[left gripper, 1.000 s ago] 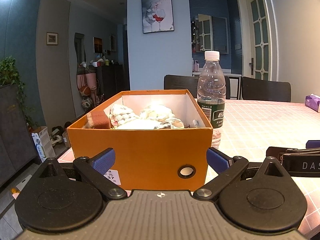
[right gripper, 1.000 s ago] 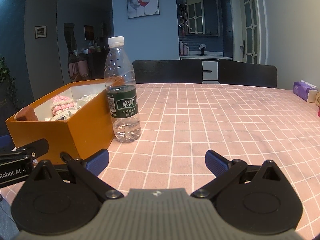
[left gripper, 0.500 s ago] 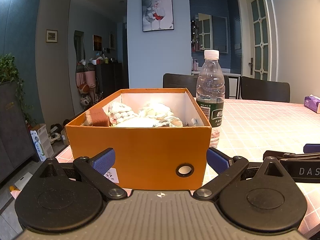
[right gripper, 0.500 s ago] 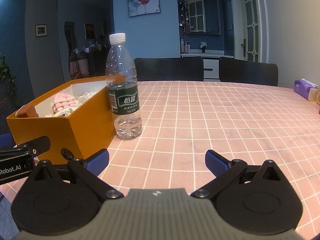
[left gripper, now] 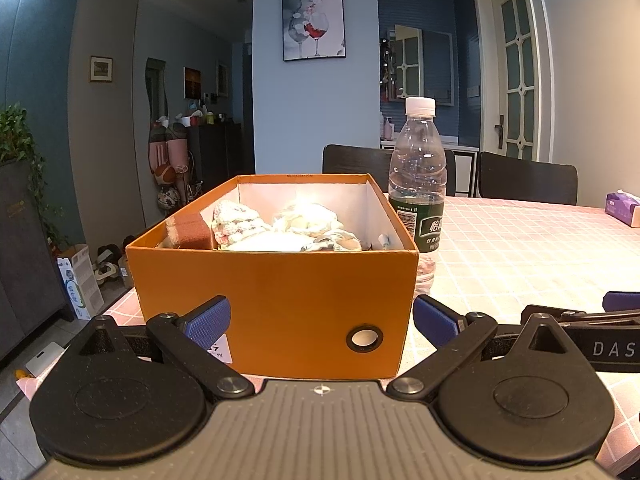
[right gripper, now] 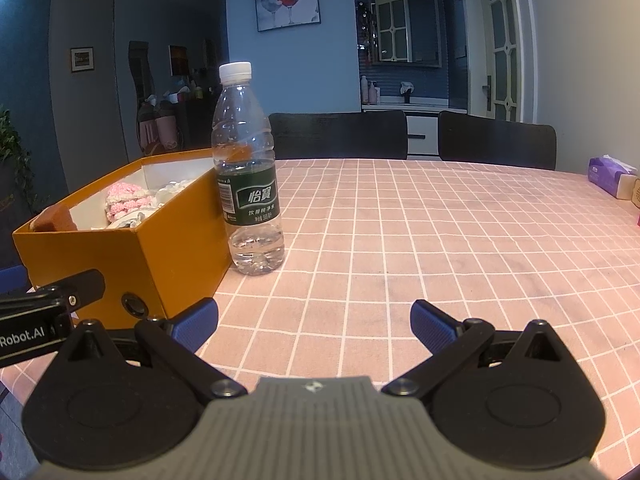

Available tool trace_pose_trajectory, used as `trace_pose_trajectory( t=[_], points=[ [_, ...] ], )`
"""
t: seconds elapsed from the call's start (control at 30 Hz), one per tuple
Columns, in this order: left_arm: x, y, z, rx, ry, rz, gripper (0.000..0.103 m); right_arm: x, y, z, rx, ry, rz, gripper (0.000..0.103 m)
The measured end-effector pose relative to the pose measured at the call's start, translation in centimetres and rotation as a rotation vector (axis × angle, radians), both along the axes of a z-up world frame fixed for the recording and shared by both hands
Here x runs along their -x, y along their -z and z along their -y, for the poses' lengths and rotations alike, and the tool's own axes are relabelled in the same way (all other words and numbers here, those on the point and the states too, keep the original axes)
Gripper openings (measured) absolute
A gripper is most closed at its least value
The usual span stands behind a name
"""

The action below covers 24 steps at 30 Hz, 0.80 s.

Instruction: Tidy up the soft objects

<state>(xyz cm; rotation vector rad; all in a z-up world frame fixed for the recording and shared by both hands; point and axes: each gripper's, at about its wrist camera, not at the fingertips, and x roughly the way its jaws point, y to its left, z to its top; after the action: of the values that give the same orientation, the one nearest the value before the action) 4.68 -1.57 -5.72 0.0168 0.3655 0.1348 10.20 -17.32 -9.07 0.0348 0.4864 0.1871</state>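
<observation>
An orange box stands on the near left corner of the table, which wears a pink checked cloth. Inside lie the soft things: a pink and white knit piece toward the left, pale cloths heaped in the middle, and a brown sponge-like block against the left wall near the front corner. A bottle with a green label and white cap stands upright just beside the box's right wall (whether they touch I cannot tell).

The left gripper hangs in front of the box's near wall, its blue-padded fingers spread wide and holding nothing; the box shows between them. The right gripper sits to the right of the box over bare cloth, its jaws likewise wide apart and empty.

At the far right edge of the table is a purple tissue pack. Two dark chairs stand at the far side.
</observation>
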Motion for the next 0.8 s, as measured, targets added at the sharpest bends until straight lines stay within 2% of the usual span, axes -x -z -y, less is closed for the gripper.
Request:
trace_pose_trajectory(
  t=[0.8],
  points=[
    [0.07,0.08,-0.23,0.023,0.006,0.002,0.103,0.26,0.3,-0.44,0.008,-0.007,-0.009,0.1]
  ],
)
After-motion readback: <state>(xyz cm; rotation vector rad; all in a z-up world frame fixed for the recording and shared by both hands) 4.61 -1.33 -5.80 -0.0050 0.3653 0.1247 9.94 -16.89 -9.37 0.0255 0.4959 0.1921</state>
